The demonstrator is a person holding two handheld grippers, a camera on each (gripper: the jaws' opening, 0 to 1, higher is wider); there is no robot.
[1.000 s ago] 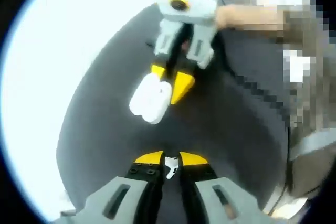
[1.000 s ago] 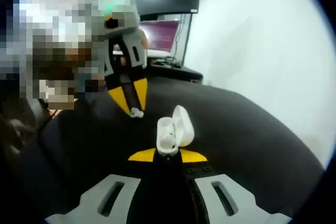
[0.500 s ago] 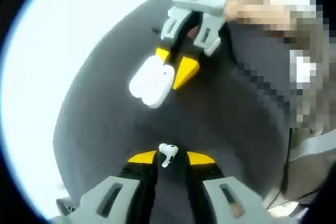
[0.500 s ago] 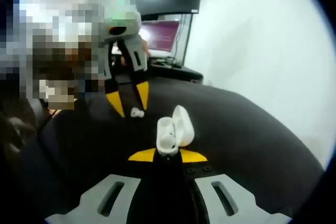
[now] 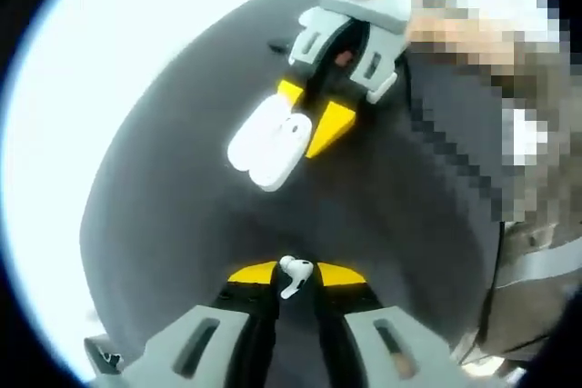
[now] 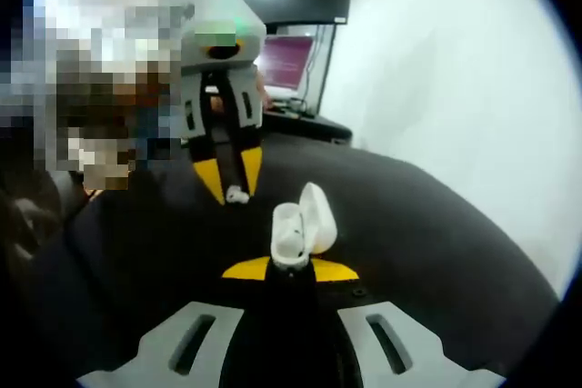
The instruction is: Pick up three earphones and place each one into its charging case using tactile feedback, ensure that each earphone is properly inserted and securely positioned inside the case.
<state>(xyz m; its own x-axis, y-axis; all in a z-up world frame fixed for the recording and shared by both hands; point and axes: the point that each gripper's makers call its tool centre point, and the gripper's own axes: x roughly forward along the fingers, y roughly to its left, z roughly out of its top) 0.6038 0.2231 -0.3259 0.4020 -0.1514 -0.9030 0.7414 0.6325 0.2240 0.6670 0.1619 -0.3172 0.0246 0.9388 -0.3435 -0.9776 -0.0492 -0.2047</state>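
Observation:
A small white earphone (image 5: pixel 293 273) sits between the yellow tips of my left gripper (image 5: pixel 296 273), which is shut on it just above the dark table. The right gripper view shows that same left gripper (image 6: pixel 230 177) coming down from the upper left, the earphone (image 6: pixel 237 194) at its tips. My right gripper (image 6: pixel 291 270) is shut on a white charging case (image 6: pixel 296 229) whose lid stands open. From the left gripper view the right gripper (image 5: pixel 309 114) hangs at the top with the case (image 5: pixel 264 143) in its jaws, a short way from the earphone.
A dark grey table (image 6: pixel 436 224) lies under both grippers and meets a white wall beyond its edge. Two monitors (image 6: pixel 282 56) stand at the back, one lit purple. A person's hand (image 5: pixel 446 29) holds the right gripper.
The left jaws opened wider around the earphone half a second ago and have closed in on it again; the earphone now lies turned between the tips. The case stays still in the right gripper.

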